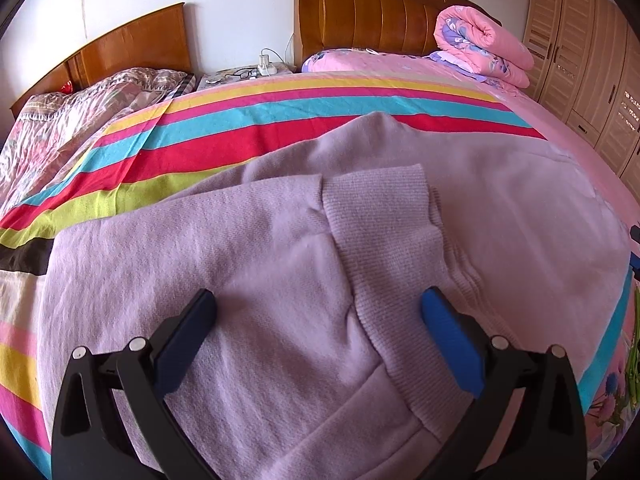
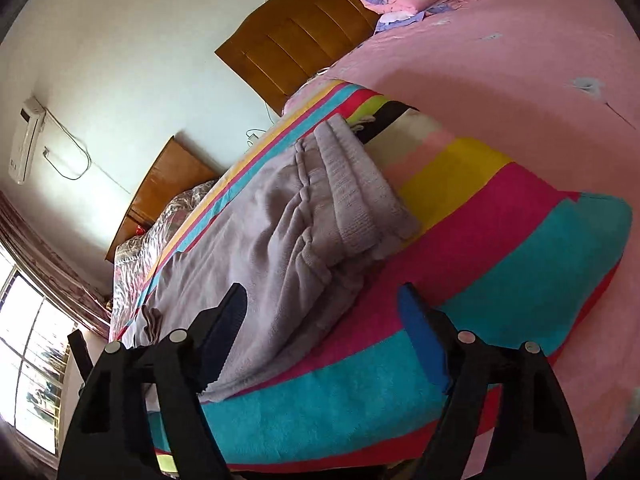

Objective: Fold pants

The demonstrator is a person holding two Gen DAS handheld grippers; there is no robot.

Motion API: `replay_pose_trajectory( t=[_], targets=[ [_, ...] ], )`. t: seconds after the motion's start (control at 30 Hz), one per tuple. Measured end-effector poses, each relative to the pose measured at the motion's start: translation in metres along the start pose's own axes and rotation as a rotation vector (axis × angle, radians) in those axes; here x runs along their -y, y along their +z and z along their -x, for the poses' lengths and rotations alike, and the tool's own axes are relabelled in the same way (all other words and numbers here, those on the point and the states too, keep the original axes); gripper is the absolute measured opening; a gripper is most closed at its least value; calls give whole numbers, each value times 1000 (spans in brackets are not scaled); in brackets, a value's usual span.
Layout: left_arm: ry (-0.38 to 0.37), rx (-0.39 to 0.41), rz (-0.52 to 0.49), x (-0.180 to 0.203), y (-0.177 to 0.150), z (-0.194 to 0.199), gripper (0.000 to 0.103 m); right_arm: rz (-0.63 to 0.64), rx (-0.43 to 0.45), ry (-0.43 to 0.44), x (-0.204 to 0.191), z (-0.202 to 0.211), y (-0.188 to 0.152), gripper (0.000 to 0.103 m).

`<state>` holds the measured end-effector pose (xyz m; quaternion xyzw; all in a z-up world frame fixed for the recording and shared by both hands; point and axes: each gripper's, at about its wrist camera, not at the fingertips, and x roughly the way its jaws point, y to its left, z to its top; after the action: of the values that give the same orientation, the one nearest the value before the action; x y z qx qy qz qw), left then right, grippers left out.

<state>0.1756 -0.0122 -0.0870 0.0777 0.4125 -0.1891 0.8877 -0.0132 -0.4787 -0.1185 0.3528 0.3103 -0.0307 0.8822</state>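
Observation:
Lilac fleece pants [image 1: 248,264] lie on a striped blanket [image 1: 224,136] on the bed. A ribbed cuff [image 1: 376,220] rests folded over the top layer. My left gripper [image 1: 320,312] is open and empty, just above the pants, its fingers either side of the cuff. In the right wrist view the pants [image 2: 256,240] lie folded lengthwise, ribbed waistband [image 2: 352,192] at the far end. My right gripper [image 2: 324,312] is open and empty above the near edge of the pants and the striped blanket [image 2: 500,248].
A rolled pink quilt [image 1: 484,44] sits by the wooden headboard [image 1: 372,12]. A second bed with a floral quilt [image 1: 80,116] is at left, a nightstand [image 1: 248,74] between them. A wardrobe [image 1: 584,52] stands at right. A pink sheet [image 2: 500,72] covers the rest of the bed.

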Motion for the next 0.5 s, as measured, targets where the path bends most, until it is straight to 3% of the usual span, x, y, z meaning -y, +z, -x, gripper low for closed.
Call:
replay_pose_trajectory(
  t=[0.23,0.33,0.4,0.5],
  targets=[
    [-6,4,3,-1,-1,1,102,58,-59,-94,-31,-15,-5,74],
    [-7,5,4,-1,-1,1,102,54,-119,-47,-43,-17,-16,71],
    [-9,7,5,-1,-2,2,102,33,-107,-34,-41,-16,-17,69],
    [-12,8,5,-1,-2,2,102,-98,-42,-11,-20,-14,-9,58]
  ],
)
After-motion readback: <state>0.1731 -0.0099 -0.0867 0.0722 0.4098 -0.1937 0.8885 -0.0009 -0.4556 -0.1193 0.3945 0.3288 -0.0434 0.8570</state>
